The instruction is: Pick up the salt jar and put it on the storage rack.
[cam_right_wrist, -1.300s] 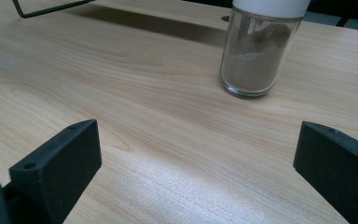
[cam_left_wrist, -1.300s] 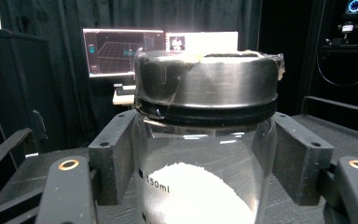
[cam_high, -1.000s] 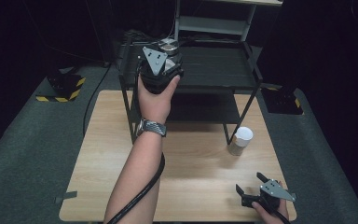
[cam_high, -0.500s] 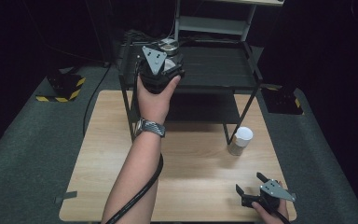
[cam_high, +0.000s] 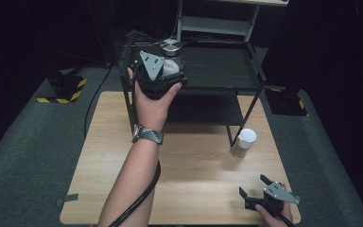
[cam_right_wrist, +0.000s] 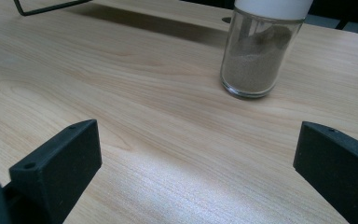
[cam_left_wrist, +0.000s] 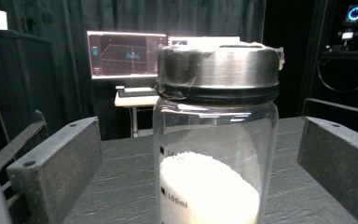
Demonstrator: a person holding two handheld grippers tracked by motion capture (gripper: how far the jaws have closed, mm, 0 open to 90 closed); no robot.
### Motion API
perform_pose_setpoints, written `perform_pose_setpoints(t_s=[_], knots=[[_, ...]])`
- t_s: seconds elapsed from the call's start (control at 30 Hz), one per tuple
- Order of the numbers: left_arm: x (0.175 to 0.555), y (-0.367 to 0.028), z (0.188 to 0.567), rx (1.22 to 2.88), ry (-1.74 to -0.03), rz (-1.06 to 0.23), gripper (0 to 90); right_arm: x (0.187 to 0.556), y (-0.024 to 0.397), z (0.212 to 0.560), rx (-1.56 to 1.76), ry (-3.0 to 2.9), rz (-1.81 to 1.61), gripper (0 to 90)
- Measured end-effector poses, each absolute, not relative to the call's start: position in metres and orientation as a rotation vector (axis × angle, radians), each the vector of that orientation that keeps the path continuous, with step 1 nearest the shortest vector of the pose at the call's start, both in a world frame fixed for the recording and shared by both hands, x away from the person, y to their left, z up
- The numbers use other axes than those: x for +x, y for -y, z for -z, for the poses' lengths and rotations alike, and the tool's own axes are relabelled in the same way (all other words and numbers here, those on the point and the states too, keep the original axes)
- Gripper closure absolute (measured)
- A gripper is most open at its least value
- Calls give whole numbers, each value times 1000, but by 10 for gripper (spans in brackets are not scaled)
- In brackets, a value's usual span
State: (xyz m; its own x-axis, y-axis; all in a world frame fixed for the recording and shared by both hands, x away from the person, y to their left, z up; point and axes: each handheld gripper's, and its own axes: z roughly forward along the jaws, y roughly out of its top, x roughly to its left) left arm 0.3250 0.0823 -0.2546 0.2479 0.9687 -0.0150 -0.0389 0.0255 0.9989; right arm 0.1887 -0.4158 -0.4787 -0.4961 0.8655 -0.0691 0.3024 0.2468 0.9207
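A glass jar with a metal lid, about half full of white grains, stands on the top deck of a black rack. Seen from above, the jar sits just past my left gripper. My left gripper has just been opening its jaws; they now stand wide on either side of the jar, and the pads are clear of the glass. My right gripper rests low at the table's front right corner. In its own view the right gripper is open with nothing between the jaws.
A small glass jar with a white cap and brownish powder stands on the wooden table beside the rack's right leg, ahead of the right gripper. The rack has a lower shelf. A lit monitor stands behind.
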Motion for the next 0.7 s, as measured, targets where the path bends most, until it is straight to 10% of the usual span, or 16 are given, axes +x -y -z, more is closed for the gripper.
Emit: perform_pose_setpoints(t_s=[0.7], knots=[[297,-102,283,1286,-934,-992,4,188,414,479,1049,-1938,-1224,6]])
